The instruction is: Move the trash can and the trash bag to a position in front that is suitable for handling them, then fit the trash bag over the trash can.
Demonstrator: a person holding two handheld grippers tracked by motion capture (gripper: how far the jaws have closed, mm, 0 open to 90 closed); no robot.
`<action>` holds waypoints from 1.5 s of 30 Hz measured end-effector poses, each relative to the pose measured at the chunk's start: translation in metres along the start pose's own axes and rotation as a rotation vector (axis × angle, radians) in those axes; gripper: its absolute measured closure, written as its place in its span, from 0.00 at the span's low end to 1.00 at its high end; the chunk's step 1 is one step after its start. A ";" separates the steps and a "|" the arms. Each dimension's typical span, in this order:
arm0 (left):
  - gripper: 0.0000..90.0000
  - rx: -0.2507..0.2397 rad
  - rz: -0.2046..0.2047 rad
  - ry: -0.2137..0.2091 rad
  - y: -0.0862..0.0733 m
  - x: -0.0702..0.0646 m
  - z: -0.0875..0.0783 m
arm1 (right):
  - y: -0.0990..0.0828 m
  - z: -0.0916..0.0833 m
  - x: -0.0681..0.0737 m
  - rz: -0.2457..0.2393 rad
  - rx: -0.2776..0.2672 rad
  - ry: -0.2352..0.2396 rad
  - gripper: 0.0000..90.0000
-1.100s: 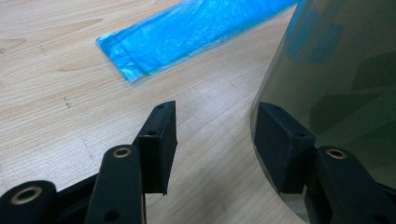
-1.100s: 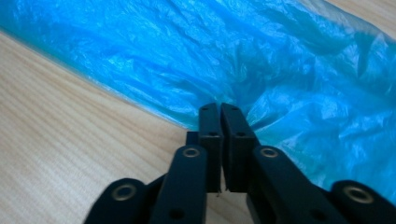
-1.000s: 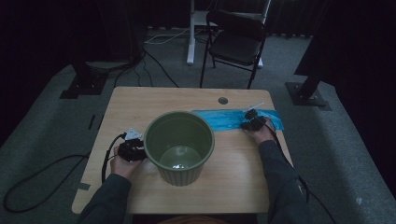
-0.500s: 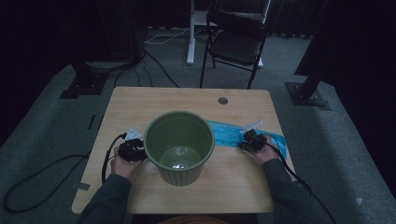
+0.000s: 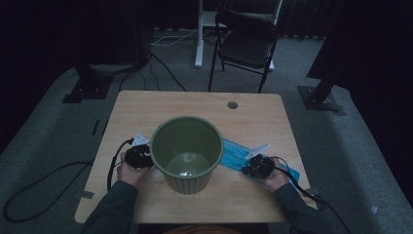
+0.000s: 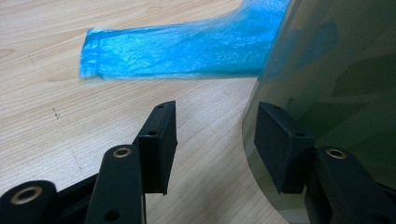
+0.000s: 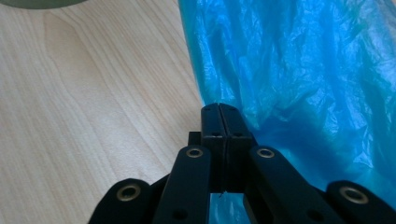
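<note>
From above, my right gripper [image 5: 257,167] rests on the near end of a flat blue plastic bag [image 5: 234,155], jaws pressed together on its edge. The bag's long axis runs toward ten o'clock, passing behind the green bucket [image 5: 187,152]. My left gripper [image 5: 138,157] sits at the bucket's nine o'clock, jaws spread, one pad against its wall.

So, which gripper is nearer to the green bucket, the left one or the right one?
Left. The left gripper has one jaw against the green bucket, at its wall. The right gripper is apart from it, over the blue plastic bag.
</note>
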State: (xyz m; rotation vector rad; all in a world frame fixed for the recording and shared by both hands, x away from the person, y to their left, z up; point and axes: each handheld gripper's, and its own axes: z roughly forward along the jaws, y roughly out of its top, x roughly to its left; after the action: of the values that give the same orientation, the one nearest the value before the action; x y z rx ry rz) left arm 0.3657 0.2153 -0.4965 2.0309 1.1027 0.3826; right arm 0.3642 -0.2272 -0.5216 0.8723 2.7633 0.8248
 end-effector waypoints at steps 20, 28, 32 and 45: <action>0.54 -0.003 -0.012 0.007 -0.001 0.003 -0.001 | 0.020 -0.011 -0.020 0.051 -0.134 -0.058 0.44; 0.54 -0.007 -0.022 0.009 -0.001 0.003 -0.002 | 0.029 -0.010 -0.040 0.071 -0.118 -0.085 0.40; 0.54 -0.005 -0.037 0.004 -0.005 0.004 -0.007 | 0.036 -0.003 -0.050 0.069 -0.104 -0.074 0.39; 0.53 -0.011 -0.016 -0.026 -0.017 -0.007 -0.030 | 0.050 0.028 -0.051 0.022 0.028 -0.018 0.35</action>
State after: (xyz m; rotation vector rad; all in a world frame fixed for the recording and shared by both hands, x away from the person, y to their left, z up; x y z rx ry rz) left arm 0.3341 0.2299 -0.4889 2.0108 1.0980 0.3519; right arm 0.4382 -0.2089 -0.5202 0.9125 2.7609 0.7796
